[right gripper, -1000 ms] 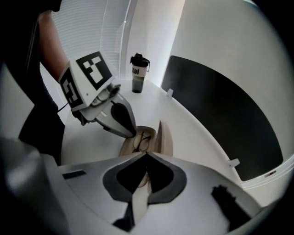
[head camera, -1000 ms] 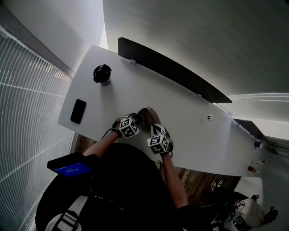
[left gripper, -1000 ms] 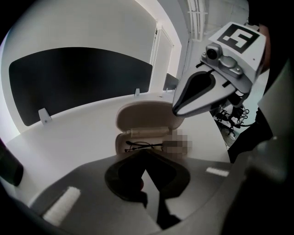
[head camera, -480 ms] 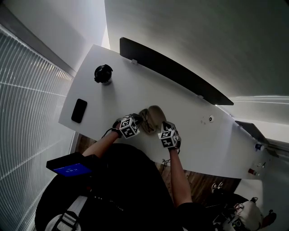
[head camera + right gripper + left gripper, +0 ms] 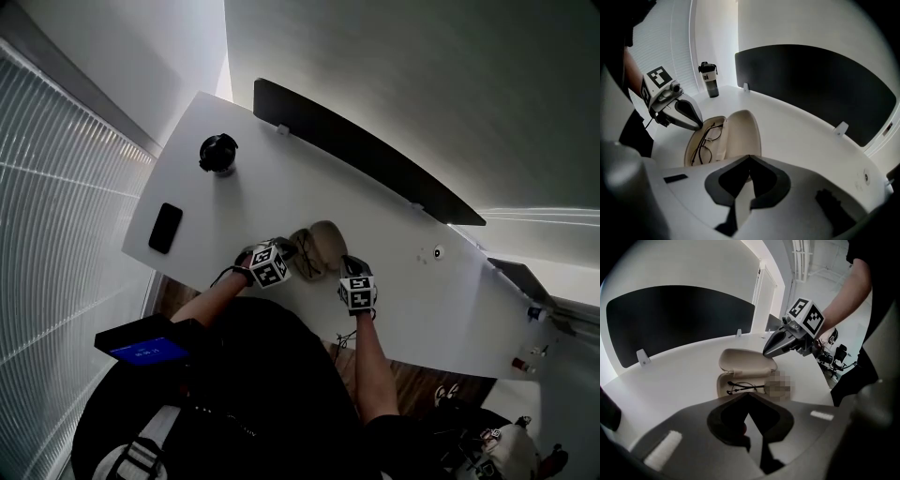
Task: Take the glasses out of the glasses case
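Note:
A beige glasses case (image 5: 317,250) lies open near the front edge of the white table (image 5: 253,192), its lid (image 5: 740,133) folded back. Thin dark-framed glasses (image 5: 705,140) lie folded in the base (image 5: 726,383). My left gripper (image 5: 289,253) is shut, with its tips at the base's left rim; the right gripper view shows it (image 5: 686,115) beside the glasses. My right gripper (image 5: 348,267) is shut and holds nothing, just right of the lid and apart from it. The left gripper view shows it (image 5: 780,343) hanging above the lid's edge.
A dark bottle (image 5: 217,153) stands at the table's far left, also in the right gripper view (image 5: 711,79). A black phone (image 5: 163,229) lies near the left edge. A long black panel (image 5: 366,150) runs along the table's far side.
The case lid has swung fully open and lies back. My right gripper has moved right, off the case. The left gripper has stayed at the case's left side.

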The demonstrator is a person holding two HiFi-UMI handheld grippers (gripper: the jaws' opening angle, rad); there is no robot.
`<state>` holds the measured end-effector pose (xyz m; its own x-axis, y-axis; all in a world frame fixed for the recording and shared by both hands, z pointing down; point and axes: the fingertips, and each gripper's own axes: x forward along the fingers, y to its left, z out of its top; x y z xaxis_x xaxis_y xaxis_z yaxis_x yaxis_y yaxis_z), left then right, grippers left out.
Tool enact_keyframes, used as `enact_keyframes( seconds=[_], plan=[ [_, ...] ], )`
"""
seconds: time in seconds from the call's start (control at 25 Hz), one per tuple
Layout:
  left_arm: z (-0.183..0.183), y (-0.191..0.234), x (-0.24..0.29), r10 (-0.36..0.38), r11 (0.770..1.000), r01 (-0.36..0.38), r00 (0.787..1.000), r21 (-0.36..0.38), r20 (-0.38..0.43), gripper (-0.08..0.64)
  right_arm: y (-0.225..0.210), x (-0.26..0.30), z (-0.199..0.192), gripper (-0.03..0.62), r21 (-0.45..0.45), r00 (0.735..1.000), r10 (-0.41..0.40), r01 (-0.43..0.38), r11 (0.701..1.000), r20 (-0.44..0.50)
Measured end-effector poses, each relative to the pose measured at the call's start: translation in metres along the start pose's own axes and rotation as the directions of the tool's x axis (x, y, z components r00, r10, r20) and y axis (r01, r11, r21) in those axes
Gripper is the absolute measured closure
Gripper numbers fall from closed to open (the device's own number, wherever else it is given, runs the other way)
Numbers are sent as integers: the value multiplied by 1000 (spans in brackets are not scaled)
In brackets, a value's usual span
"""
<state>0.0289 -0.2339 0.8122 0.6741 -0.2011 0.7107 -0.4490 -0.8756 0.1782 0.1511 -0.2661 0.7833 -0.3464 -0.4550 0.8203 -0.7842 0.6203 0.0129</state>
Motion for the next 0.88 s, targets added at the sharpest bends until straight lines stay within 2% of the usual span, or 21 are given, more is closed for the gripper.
enact_keyframes(
  seconds=[0.24, 0.56, 0.76, 0.88],
  plan=[
    [-1, 0, 0, -1, 1000, 1, 1000, -22, 25, 552, 7, 2, -8, 586, -20, 1000, -1, 0, 1000, -23],
    [-2, -6, 0, 5, 1000, -5, 1000, 5, 6, 554, 24, -20, 6, 586, -68, 997, -20, 25, 997, 73],
    [-9, -39, 5, -55, 993, 57, 998, 103, -18, 554, 32, -32, 18, 586, -88, 991, -69, 80, 993, 113],
    [-13, -56, 4, -83, 989, 86, 996, 124, -31, 554, 43, -36, 23, 586, -84, 986, -65, 79, 993, 155]
  ],
)
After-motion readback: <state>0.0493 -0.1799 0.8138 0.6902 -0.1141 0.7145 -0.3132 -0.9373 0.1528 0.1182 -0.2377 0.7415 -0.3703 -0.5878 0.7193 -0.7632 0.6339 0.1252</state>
